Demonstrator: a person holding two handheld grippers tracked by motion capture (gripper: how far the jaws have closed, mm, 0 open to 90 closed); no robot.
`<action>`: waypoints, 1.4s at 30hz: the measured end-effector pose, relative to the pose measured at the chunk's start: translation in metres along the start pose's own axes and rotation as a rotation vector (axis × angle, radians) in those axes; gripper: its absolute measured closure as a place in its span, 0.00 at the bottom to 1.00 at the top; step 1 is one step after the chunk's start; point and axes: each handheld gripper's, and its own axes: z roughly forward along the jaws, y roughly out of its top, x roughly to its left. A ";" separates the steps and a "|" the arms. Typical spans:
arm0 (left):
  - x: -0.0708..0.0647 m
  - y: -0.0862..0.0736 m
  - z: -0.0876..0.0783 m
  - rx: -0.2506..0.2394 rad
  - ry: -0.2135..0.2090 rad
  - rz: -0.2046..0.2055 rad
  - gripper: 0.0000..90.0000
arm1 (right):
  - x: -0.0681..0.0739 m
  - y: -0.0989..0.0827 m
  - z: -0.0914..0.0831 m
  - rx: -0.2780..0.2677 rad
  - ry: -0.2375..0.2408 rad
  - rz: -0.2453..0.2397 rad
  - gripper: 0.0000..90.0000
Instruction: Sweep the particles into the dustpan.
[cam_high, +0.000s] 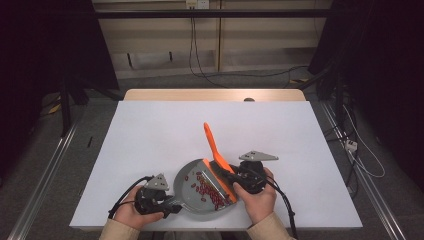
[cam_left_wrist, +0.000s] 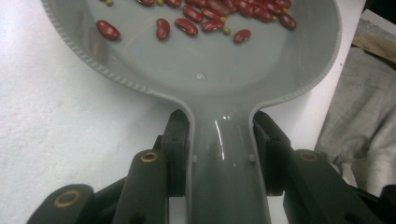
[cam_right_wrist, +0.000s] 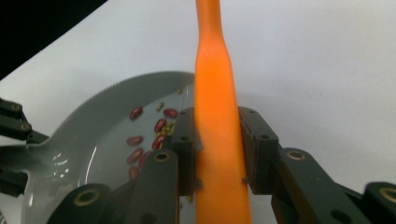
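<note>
While left fingers (cam_left_wrist: 219, 154) clamp grey dustpan (cam_left_wrist: 224, 74) handle, right fingers (cam_right_wrist: 217, 149) pinch orange brush (cam_right_wrist: 217, 140) handle, beans (cam_left_wrist: 205, 18) inside pan.

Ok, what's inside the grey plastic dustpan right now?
The grey plastic dustpan holds red kidney beans and a few small yellowish grains, piled against the orange brush head. Whatever lies under the brush head is covered.

Both forearms wear tan sleeves (cam_high: 120, 231). The left gripper (cam_high: 174, 206) and right gripper (cam_high: 229, 176) are black, each with a grey three-cornered plate on top, brass-ringed rivets along the jaws and a black cable behind
</note>
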 end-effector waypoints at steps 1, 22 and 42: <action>0.000 0.000 0.001 0.002 0.003 0.003 0.70 | -0.002 0.002 0.000 -0.012 0.026 0.029 0.79; 0.009 0.017 0.010 0.027 0.098 0.031 0.70 | -0.048 0.016 -0.018 -0.044 -0.053 -0.006 0.79; 0.024 0.012 -0.024 -0.117 0.195 -0.082 0.71 | -0.075 0.016 -0.036 -0.064 -0.084 -0.009 0.79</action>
